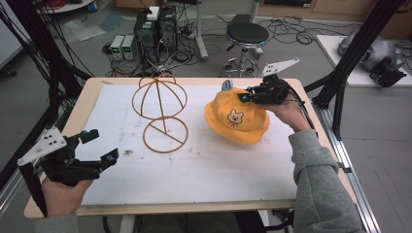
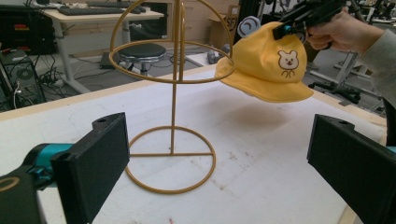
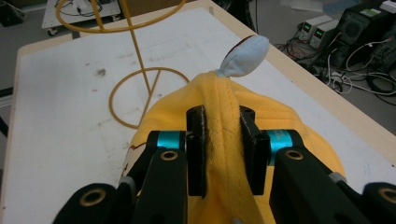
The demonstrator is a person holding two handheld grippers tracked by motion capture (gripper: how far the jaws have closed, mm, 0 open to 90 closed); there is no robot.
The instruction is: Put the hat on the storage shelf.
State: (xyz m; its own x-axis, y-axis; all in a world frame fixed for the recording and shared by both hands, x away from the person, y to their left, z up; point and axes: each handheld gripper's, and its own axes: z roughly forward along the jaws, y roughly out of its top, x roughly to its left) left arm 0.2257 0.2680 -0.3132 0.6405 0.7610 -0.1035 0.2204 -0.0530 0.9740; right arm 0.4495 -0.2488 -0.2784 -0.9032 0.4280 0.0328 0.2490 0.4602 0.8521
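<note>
A yellow bucket hat (image 1: 236, 118) with a bear face and pale blue ears hangs above the table's right half, its shadow on the white mat below it. My right gripper (image 1: 246, 94) is shut on a fold of the hat's crown (image 3: 223, 140), the fabric pinched between both pads. In the left gripper view the hat (image 2: 268, 65) floats clear of the mat. A yellow wire hat stand (image 1: 160, 112) rises upright at the table's middle, left of the hat. My left gripper (image 1: 99, 145) rests open at the front left corner, with nothing between its fingers.
A white mat (image 1: 214, 165) covers the wooden table (image 1: 92, 97). Behind the table stand a black stool (image 1: 247, 36), computer cases (image 1: 155, 29) and tangled cables. Black frame posts (image 1: 354, 48) run along the right side.
</note>
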